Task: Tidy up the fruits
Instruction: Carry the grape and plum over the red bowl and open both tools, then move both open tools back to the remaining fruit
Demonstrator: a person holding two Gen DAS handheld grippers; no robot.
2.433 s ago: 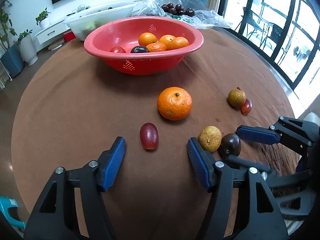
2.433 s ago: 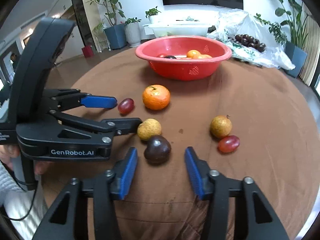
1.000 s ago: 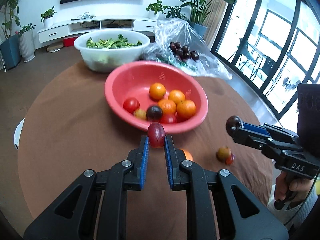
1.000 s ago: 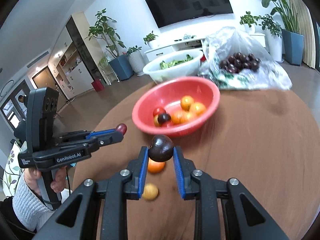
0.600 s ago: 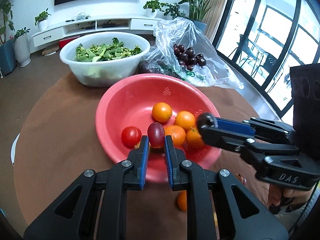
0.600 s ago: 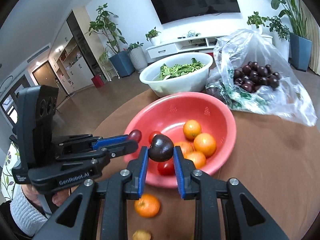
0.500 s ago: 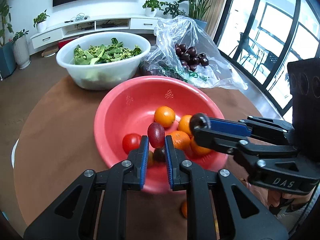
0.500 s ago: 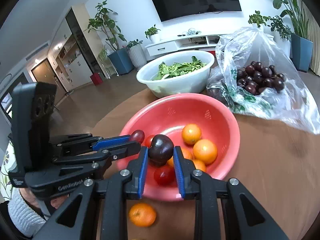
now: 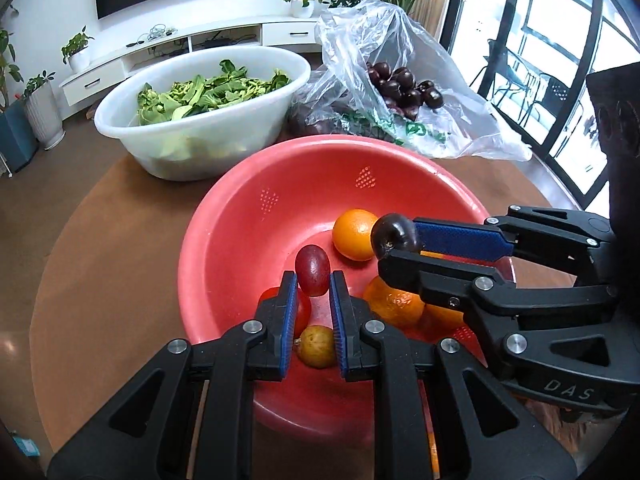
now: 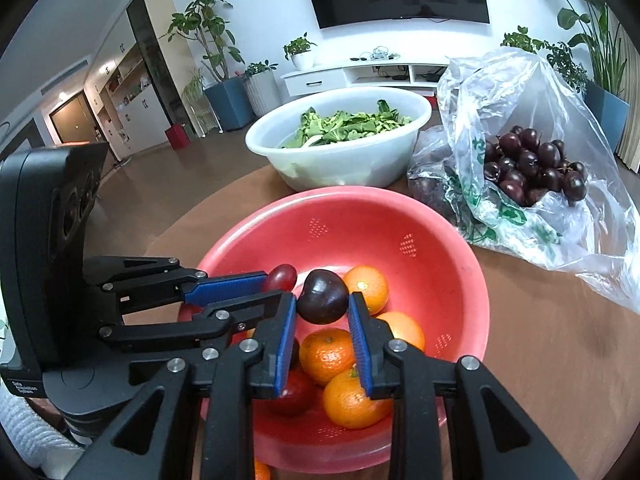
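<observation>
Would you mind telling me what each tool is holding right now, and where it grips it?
The left tool pinches a red grape by its lower sides. The right tool clamps a dark plum across its sides. Both hang above the red bowl.

My right gripper (image 10: pixel 322 312) pinches a dark purple plum (image 10: pixel 322 297) between its blue pads, held above a red bowl (image 10: pixel 448 256) containing oranges (image 10: pixel 366 282) and a red fruit. To my left, my left gripper (image 10: pixel 276 284) clamps a red grape (image 10: pixel 281 276) over the same bowl. Behind sit a white basin of greens (image 10: pixel 340 148) and a clear plastic bag of dark plums (image 10: pixel 532 164) on the brown table (image 10: pixel 560 360).
</observation>
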